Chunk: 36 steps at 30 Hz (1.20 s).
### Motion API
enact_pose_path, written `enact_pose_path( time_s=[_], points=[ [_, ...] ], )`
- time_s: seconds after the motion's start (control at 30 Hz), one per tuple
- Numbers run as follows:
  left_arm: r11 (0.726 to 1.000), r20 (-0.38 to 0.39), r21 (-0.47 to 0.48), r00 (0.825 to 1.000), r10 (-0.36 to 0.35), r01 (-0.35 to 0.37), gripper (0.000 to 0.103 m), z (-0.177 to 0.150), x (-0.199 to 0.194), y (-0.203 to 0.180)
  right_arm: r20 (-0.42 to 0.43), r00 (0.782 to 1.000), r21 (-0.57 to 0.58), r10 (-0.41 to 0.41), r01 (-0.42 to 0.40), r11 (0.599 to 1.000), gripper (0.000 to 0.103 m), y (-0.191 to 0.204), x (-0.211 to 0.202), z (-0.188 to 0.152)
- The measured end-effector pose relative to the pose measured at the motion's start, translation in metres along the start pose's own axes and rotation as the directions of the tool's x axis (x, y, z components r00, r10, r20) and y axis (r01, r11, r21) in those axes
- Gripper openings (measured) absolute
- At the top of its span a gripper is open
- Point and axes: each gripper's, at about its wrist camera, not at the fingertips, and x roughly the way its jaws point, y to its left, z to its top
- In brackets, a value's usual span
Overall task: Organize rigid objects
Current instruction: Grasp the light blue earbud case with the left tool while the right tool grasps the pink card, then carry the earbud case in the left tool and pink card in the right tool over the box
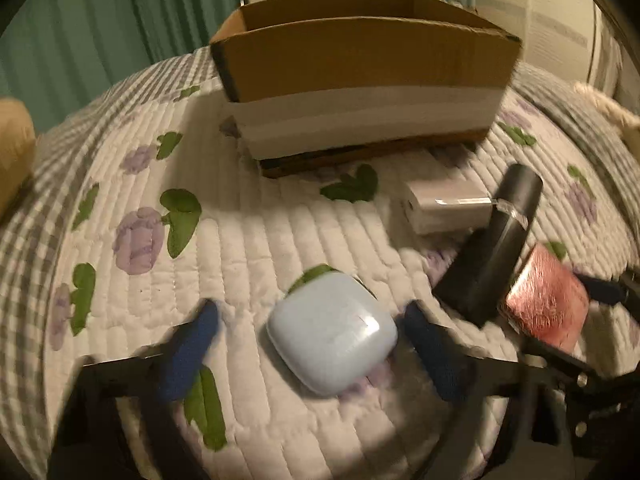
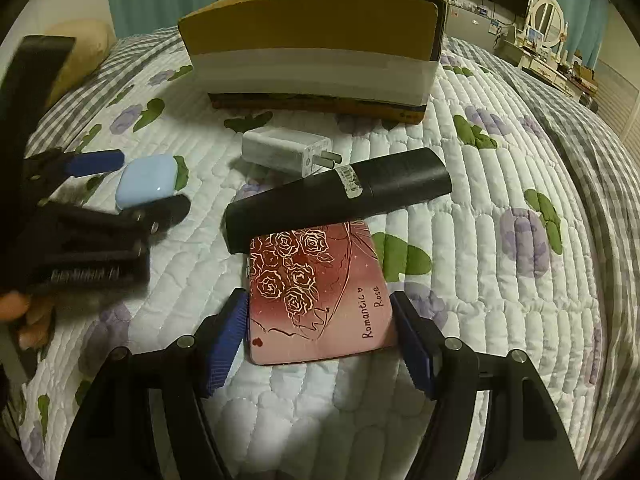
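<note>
Left wrist view: low over the quilted bed (image 1: 248,240), facing the cardboard box (image 1: 360,64) at 12 o'clock. Close in on the pale blue case (image 1: 332,344), sitting low centre between its own fingers; frame slightly motion-blurred.

Right wrist view: same low height, same heading, box (image 2: 316,28) again at 12 o'clock, close on the pink rose card (image 2: 320,292).

Shared ground: box, white charger (image 1: 448,208) (image 2: 284,152), black cylinder (image 1: 500,240) (image 2: 340,196), card (image 1: 548,300), case (image 2: 146,186). Left gripper (image 2: 132,184) appears at 9 o'clock in the right view.

Dim warm light, motion blur, fisheye vignetting.
</note>
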Motion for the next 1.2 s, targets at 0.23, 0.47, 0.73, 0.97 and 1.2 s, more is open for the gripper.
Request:
enact_pose_path(
  time_s=[0.23,0.47,0.73,0.97,1.2],
  points=[
    [1.000,0.036,-0.004,0.999,0.008,-0.007,0.058,-0.004,-0.006,0.002,-0.001,1.000,0.006,0.009,-0.009,1.000,0.071,-0.002,0.000,-0.001],
    [1.000,0.100,0.013,0.995,-0.006,0.005,0.058,-0.004,-0.036,-0.007,0.031,0.999,0.014,0.011,-0.012,1.000,0.070,-0.003,-0.009,0.002],
    [1.000,0.199,0.002,0.980,-0.023,0.023,0.058,0.012,-0.082,-0.007,0.090,0.996,0.022,0.018,-0.020,1.000,0.070,0.000,-0.037,0.011],
    [0.999,0.255,-0.012,0.966,-0.040,0.044,0.058,0.021,-0.111,-0.006,0.134,0.991,0.048,0.021,-0.028,0.998,0.070,-0.002,-0.059,0.011],
    [0.998,0.302,-0.021,0.952,-0.044,0.053,0.058,0.027,-0.131,-0.004,0.206,0.979,0.049,-0.001,-0.009,0.999,0.070,0.001,-0.088,0.018]
  ],
)
